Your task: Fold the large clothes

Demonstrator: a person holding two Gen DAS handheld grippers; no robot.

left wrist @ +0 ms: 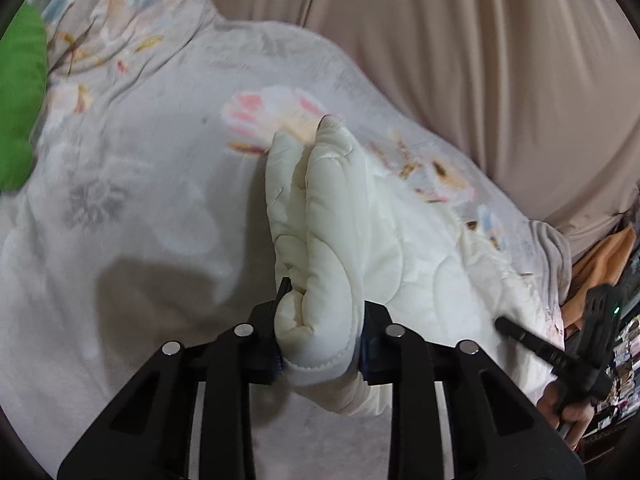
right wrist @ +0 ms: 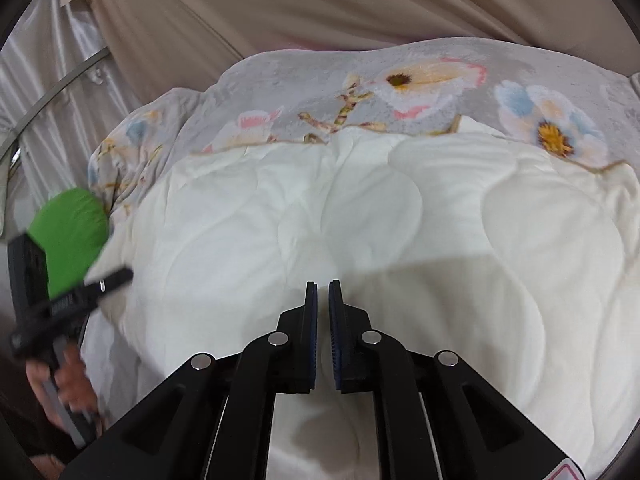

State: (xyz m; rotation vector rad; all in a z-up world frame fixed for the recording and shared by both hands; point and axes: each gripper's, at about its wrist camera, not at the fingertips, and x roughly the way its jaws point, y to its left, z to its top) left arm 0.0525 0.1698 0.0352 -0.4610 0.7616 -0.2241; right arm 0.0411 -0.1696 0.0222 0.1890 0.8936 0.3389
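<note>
Quilt [left wrist: 328, 208] fold pinched in left hand-held gripper [left wrist: 320, 320], right hand-held gripper [right wrist: 323, 292] nearly closed, empty, no legible writing.

Black two-finger grippers, bare hands

Left gripper [left wrist: 322, 304] and right gripper [right wrist: 323, 292]: matte black angular linkages, round silver pins at the joints, dark blue ribbed pads [right wrist: 334, 340]. A green light glows on one body; bare skin on the gripping hand [right wrist: 66, 380].

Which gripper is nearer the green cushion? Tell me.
Left. The left gripper hangs right beside the green cushion, clamping a quilt fold; the right gripper hovers near mid-quilt, farther away.
</note>
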